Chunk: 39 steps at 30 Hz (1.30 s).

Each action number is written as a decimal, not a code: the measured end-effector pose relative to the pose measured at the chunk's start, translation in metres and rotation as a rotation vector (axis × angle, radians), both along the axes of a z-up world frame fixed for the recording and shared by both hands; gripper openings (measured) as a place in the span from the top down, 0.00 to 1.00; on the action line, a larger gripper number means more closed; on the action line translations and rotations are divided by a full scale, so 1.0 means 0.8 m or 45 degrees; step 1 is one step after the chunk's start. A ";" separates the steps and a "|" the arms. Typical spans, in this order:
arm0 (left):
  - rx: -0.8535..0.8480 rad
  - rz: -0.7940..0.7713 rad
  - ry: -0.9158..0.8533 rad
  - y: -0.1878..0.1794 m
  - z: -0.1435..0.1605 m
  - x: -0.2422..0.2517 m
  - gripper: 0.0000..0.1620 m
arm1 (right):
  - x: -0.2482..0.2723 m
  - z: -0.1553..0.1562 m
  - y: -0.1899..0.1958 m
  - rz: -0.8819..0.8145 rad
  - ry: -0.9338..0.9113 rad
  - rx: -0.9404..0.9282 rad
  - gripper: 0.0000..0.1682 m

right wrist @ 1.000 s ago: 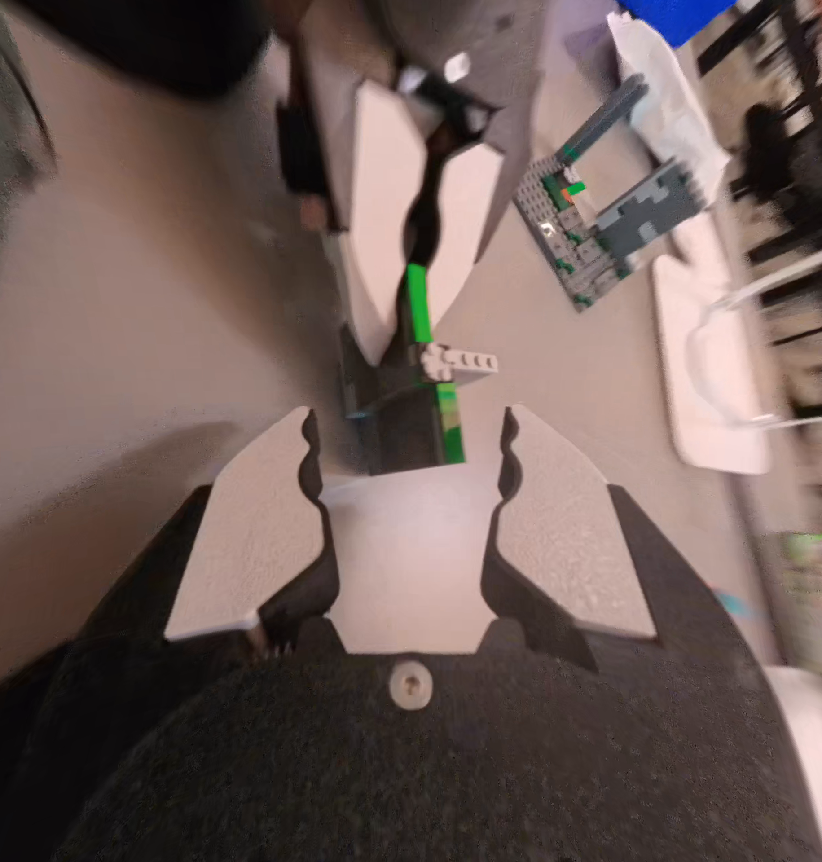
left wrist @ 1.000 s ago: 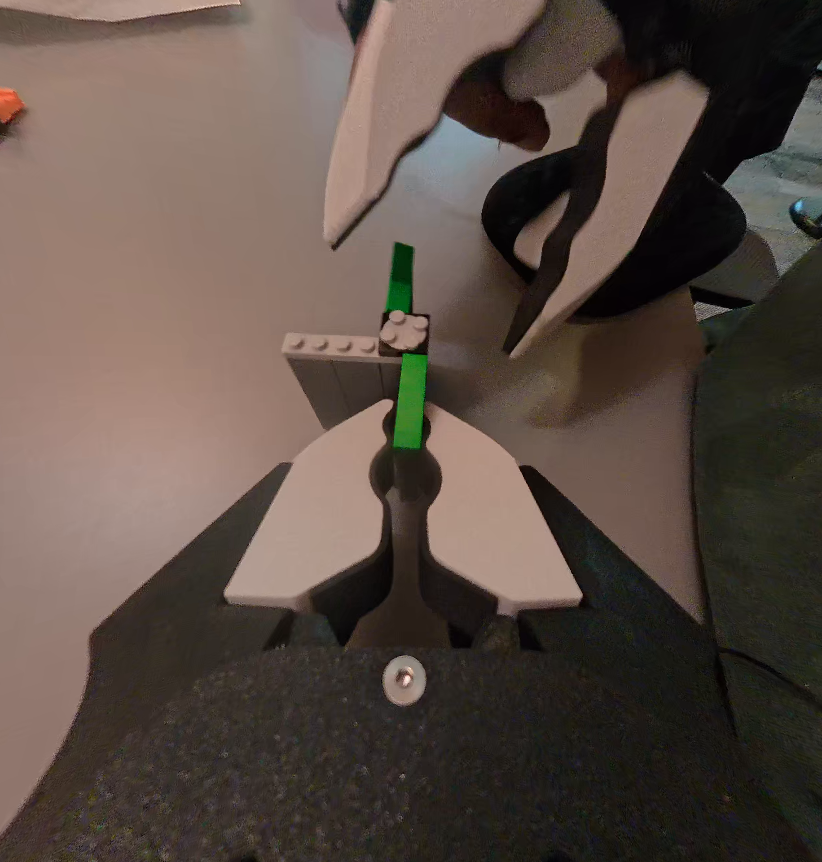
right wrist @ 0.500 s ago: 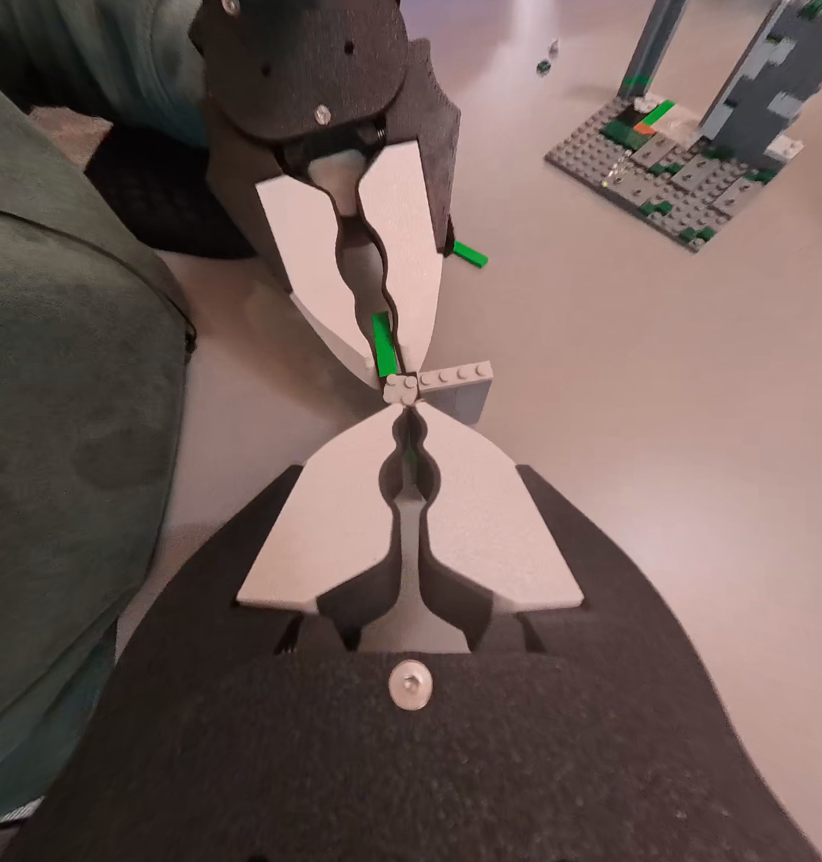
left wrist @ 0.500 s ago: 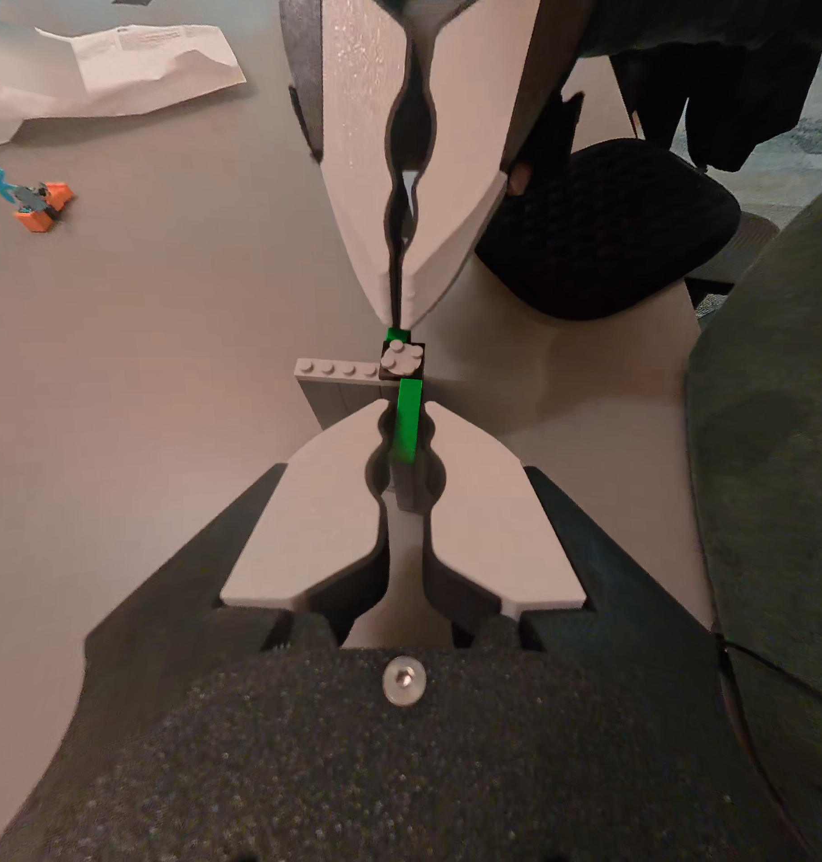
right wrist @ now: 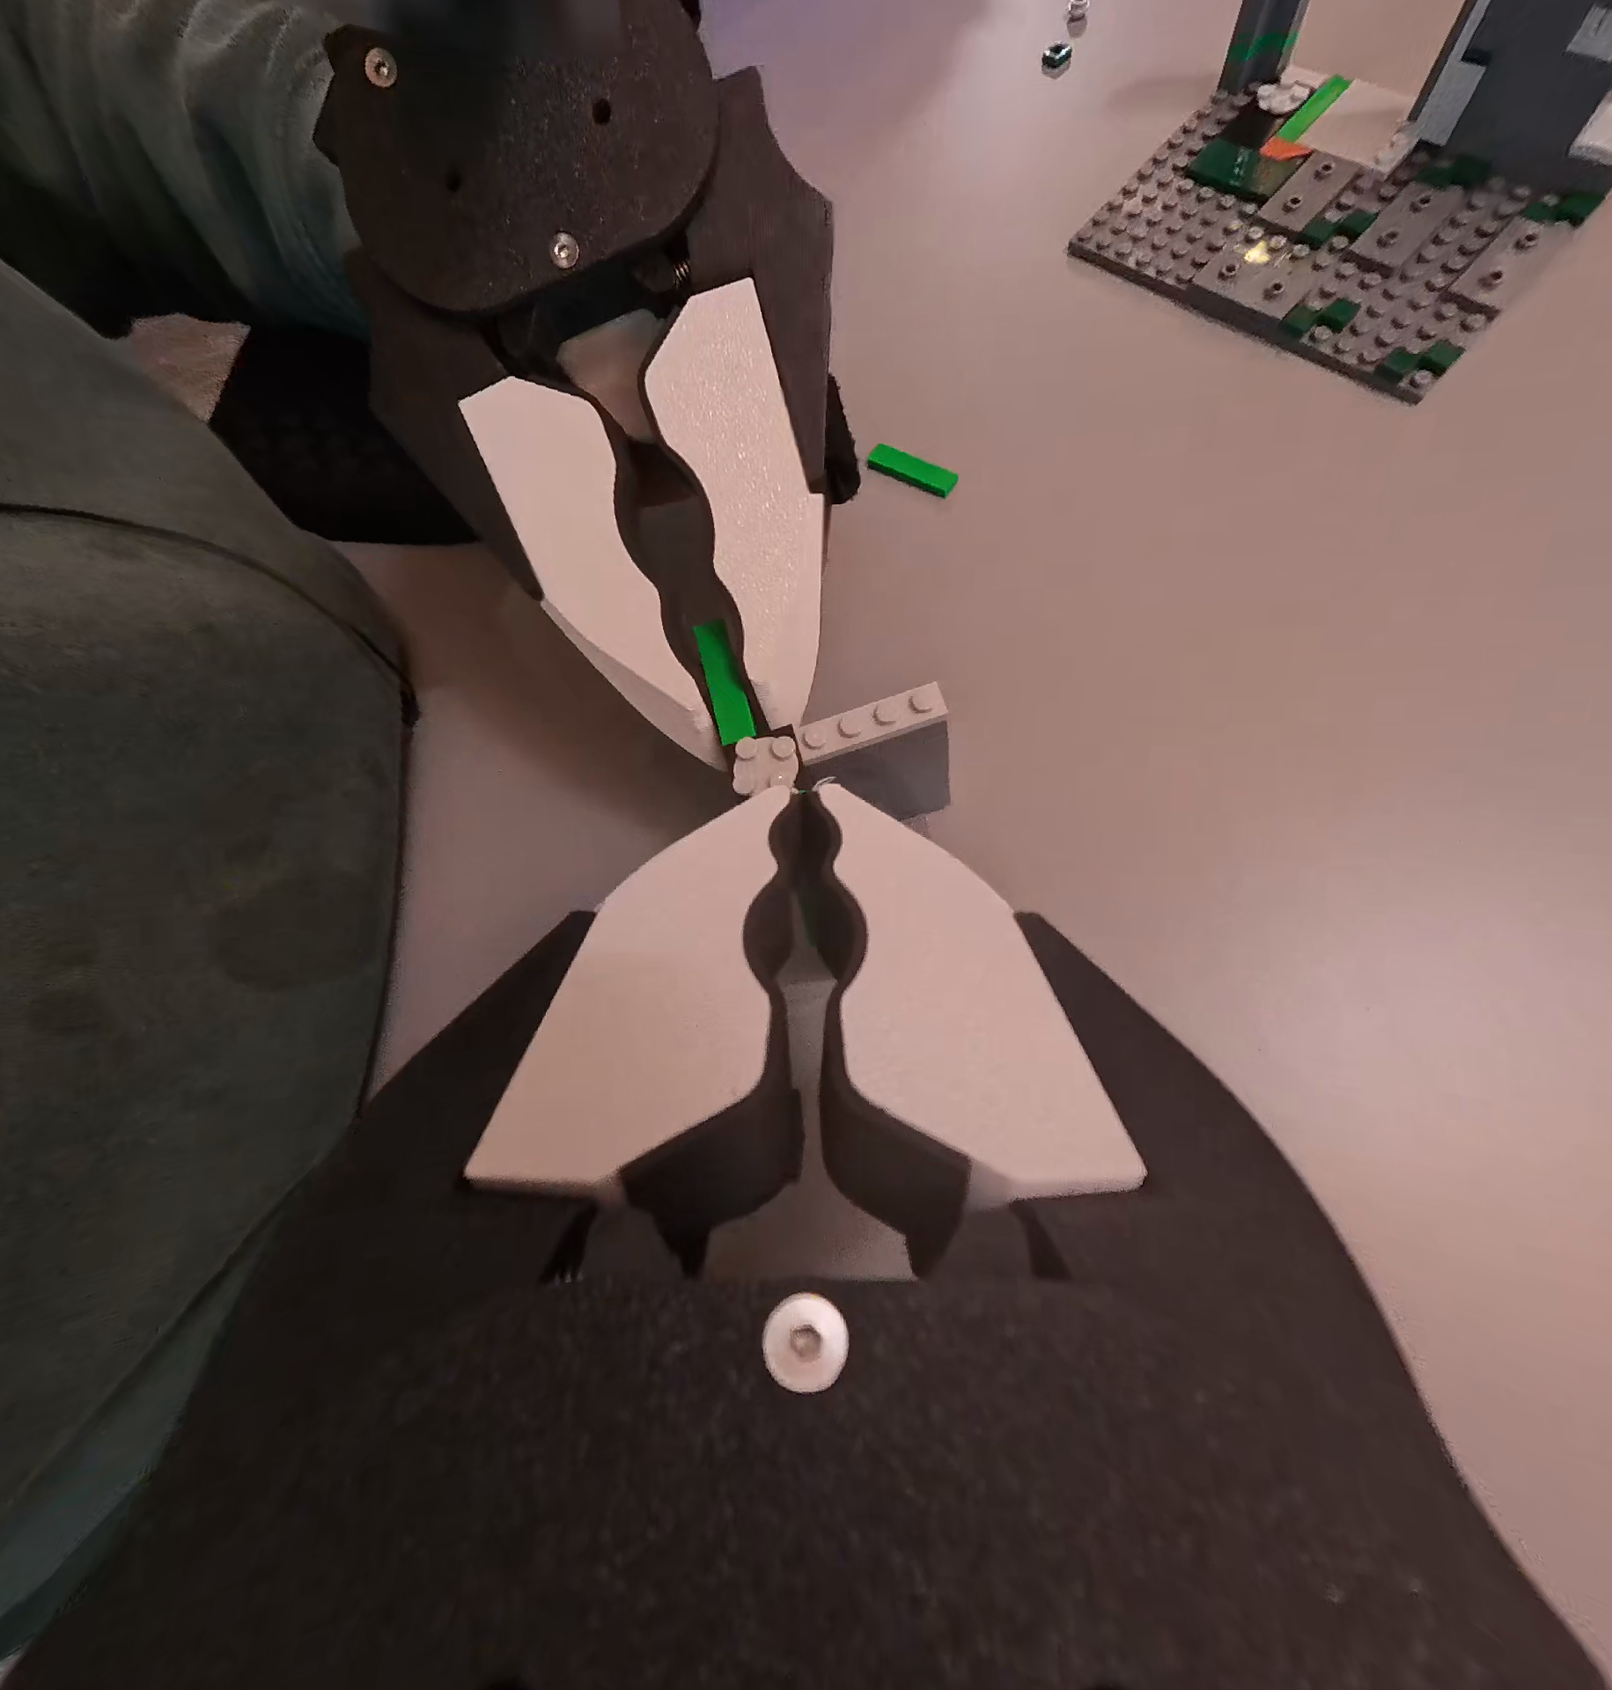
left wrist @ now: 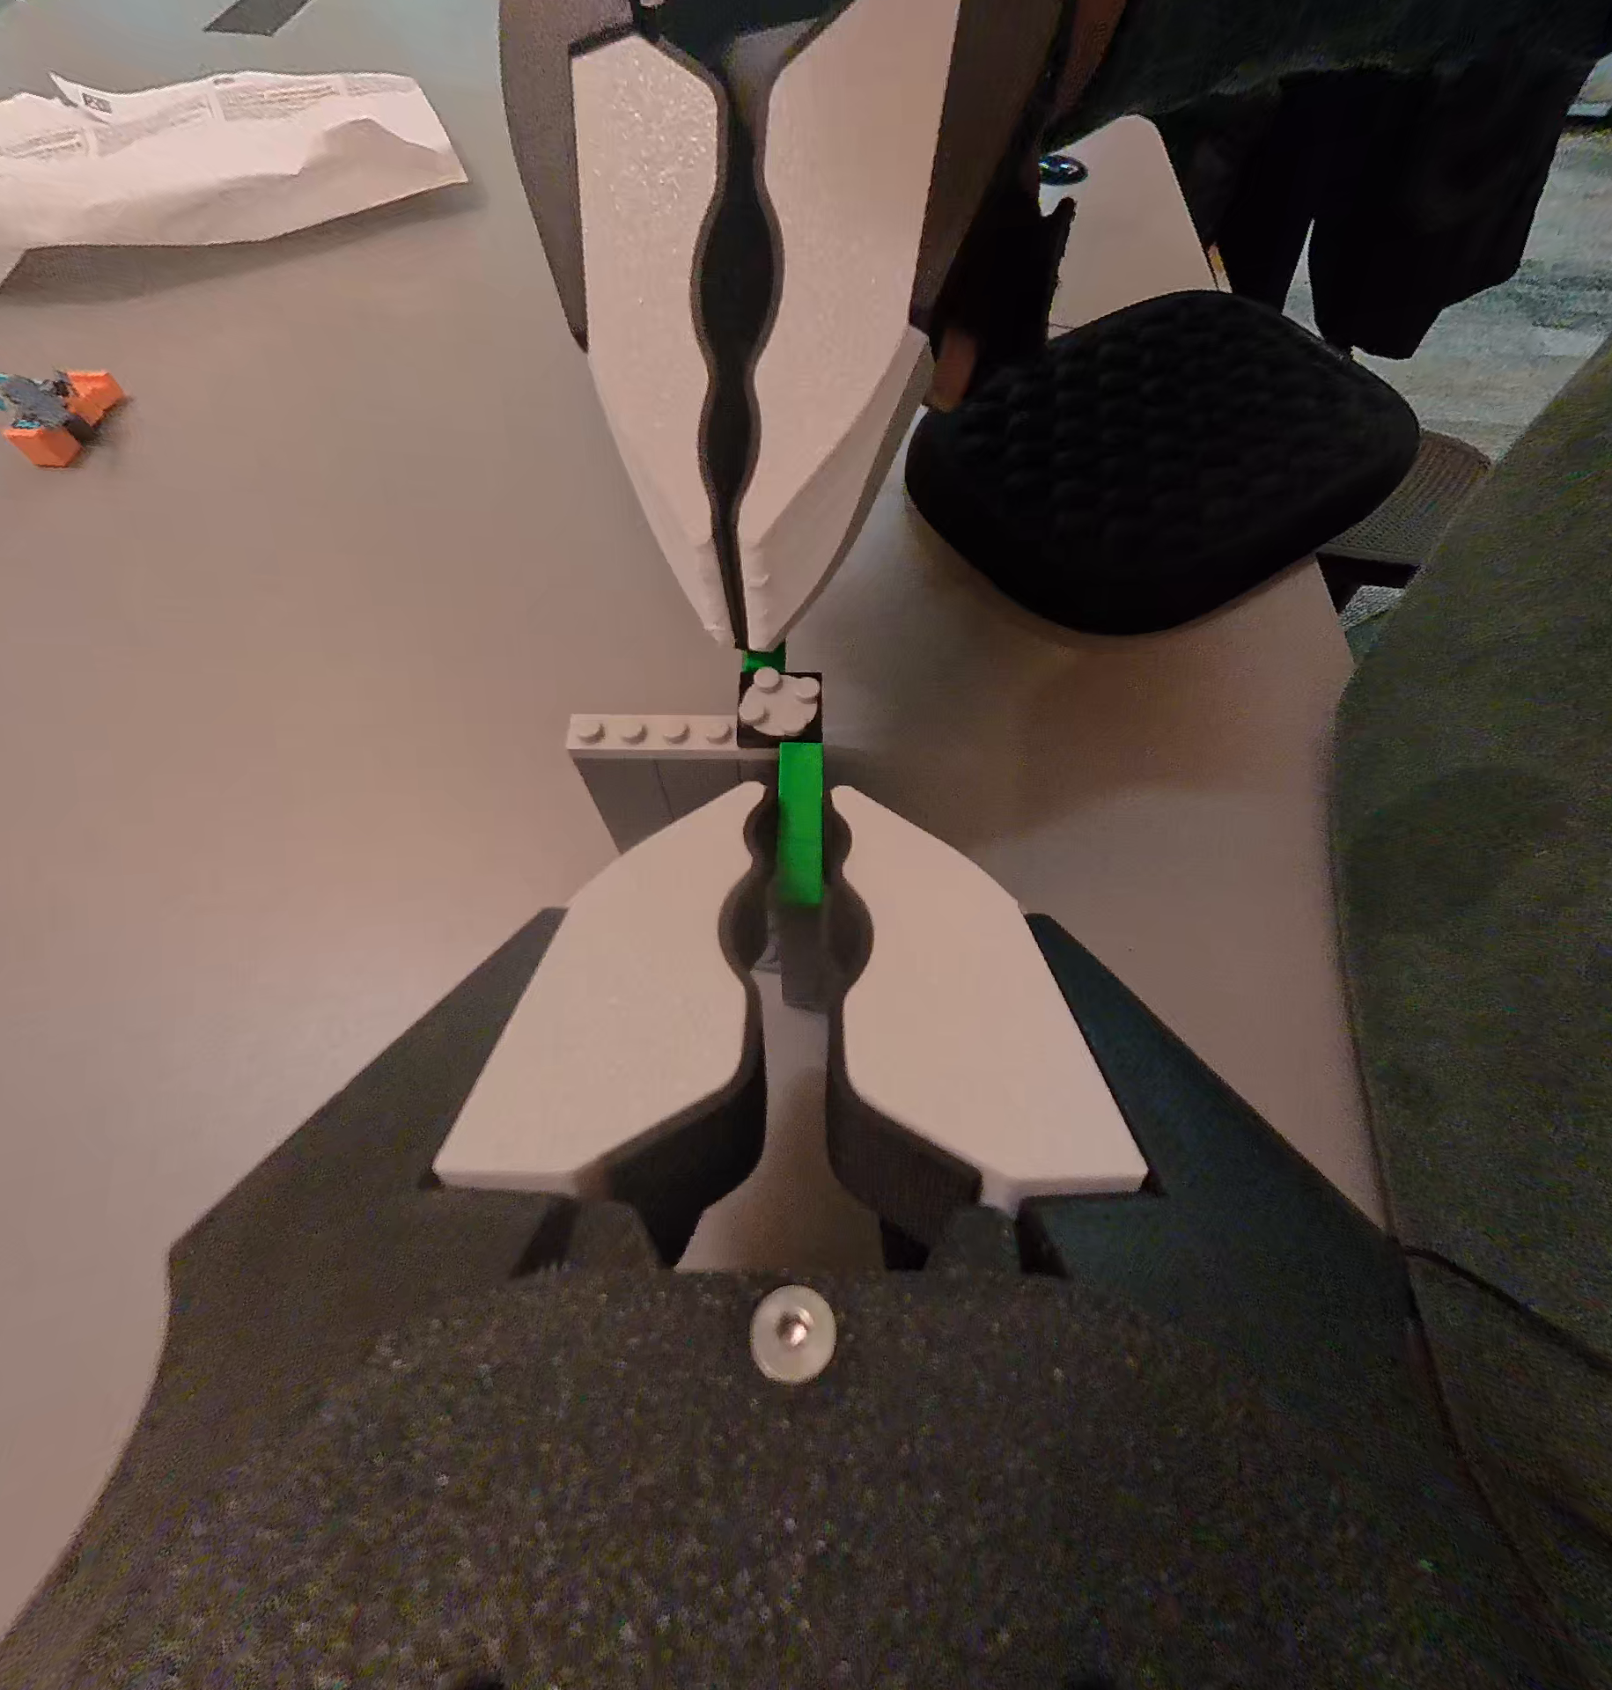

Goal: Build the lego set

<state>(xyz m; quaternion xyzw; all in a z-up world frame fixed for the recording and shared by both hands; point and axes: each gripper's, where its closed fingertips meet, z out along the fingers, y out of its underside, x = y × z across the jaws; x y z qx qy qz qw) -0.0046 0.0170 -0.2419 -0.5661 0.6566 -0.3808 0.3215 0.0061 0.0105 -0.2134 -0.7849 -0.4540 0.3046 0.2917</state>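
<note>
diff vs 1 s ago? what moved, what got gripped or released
The right gripper was open and off to the side; it swung in opposite the left gripper and shut on the far green tile of the small grey assembly. Nothing was released. Unchanged: the left gripper stays shut on the near green tile, and the assembly sits at the same spot on the table.

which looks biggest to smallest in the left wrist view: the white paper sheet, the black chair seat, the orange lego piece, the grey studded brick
1. black chair seat
2. white paper sheet
3. grey studded brick, partly hidden behind the left gripper
4. orange lego piece

The last two look close; differing distances make true sizes unsure.
</note>
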 end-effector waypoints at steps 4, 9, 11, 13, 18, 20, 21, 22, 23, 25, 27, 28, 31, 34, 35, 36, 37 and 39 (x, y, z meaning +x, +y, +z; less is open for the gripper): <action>-0.002 -0.002 -0.001 0.000 0.000 0.000 0.95 | 0.000 0.001 -0.002 -0.007 0.046 -0.085 1.00; -0.005 -0.005 -0.004 0.000 0.000 0.000 0.95 | 0.000 0.000 -0.001 -0.005 0.094 -0.177 1.00; -0.005 -0.005 -0.003 0.000 0.000 0.000 0.95 | 0.000 0.001 -0.002 -0.003 0.118 -0.203 1.00; -0.009 -0.005 -0.005 0.001 0.000 0.001 0.95 | -0.001 0.001 -0.002 0.004 0.122 -0.204 1.00; -0.007 -0.006 -0.003 0.001 0.000 0.000 0.95 | -0.001 0.001 -0.002 0.005 0.161 -0.227 1.00; -0.007 -0.008 -0.005 0.002 0.000 0.001 0.95 | -0.001 0.001 -0.002 0.009 0.168 -0.232 1.00; -0.008 -0.008 -0.004 0.001 0.000 0.001 0.95 | -0.002 0.001 -0.002 0.010 0.174 -0.238 1.00; -0.010 -0.007 -0.003 0.001 0.000 0.001 0.95 | -0.001 0.001 -0.002 0.012 0.175 -0.236 1.00; -0.011 -0.008 -0.003 0.001 0.000 0.001 0.95 | -0.001 0.000 -0.001 0.015 0.172 -0.235 1.00; -0.011 -0.007 -0.003 0.001 0.000 0.001 0.95 | -0.001 0.000 -0.001 0.017 0.182 -0.249 1.00; -0.006 -0.005 -0.002 0.001 0.000 0.000 0.95 | -0.002 0.000 -0.001 0.021 0.194 -0.264 0.99; -0.008 -0.004 -0.002 0.002 0.000 0.000 0.95 | -0.001 -0.001 0.000 0.018 0.201 -0.270 0.99; -0.057 -0.058 -0.027 -0.011 0.004 0.002 0.91 | 0.012 -0.064 -0.024 0.031 -0.003 -0.407 1.00; 0.005 -0.025 0.002 -0.009 -0.002 0.000 0.95 | 0.020 0.015 0.024 -0.089 0.172 -0.104 1.00; 0.002 -0.038 0.011 -0.010 -0.002 0.000 0.95 | 0.028 0.030 0.033 -0.097 0.138 -0.042 1.00; -0.004 -0.042 0.024 -0.010 -0.002 0.000 0.95 | 0.033 0.033 0.036 -0.096 0.095 -0.005 1.00; -0.003 -0.040 0.019 -0.008 -0.001 0.001 0.95 | 0.035 0.034 0.036 -0.091 0.075 0.009 1.00; -0.003 -0.050 0.016 -0.009 -0.002 0.004 0.95 | 0.038 0.041 0.035 -0.095 0.083 0.031 1.00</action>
